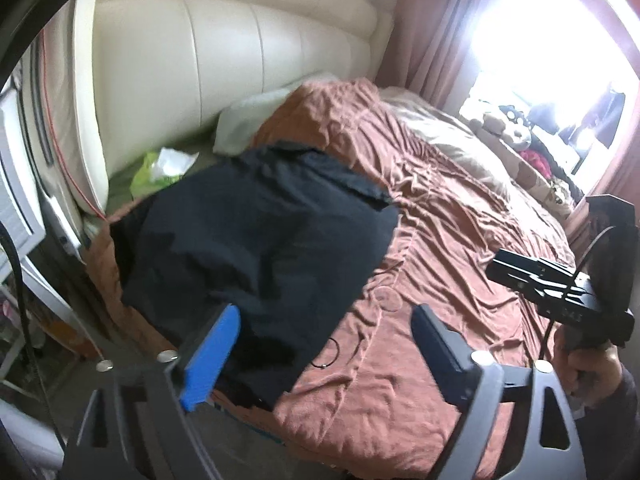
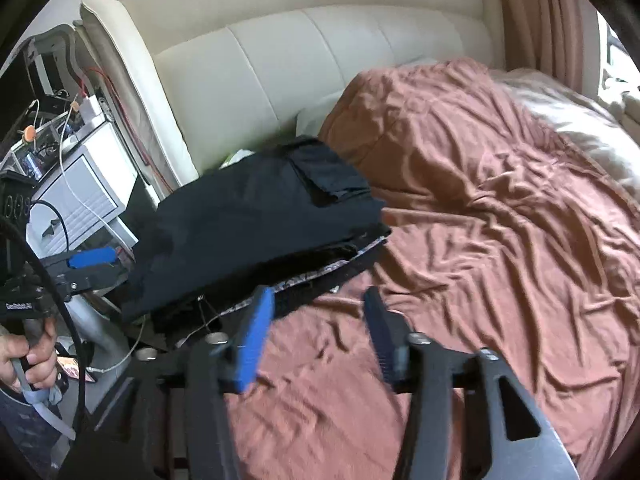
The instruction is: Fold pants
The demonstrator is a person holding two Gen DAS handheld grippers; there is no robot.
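While clear of both open grippers, folded pants (image 1: 256, 216) on bedspread (image 1: 460, 240)

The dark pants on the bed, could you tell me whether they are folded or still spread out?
Folded. The pants lie as a compact stacked bundle on the rust-coloured bedspread, layered edges showing along the near side.

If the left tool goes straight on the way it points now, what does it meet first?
Most likely the dark folded pants on the rust-brown bedspread. The left tool stands open with nothing between its jaws; depth is unclear.
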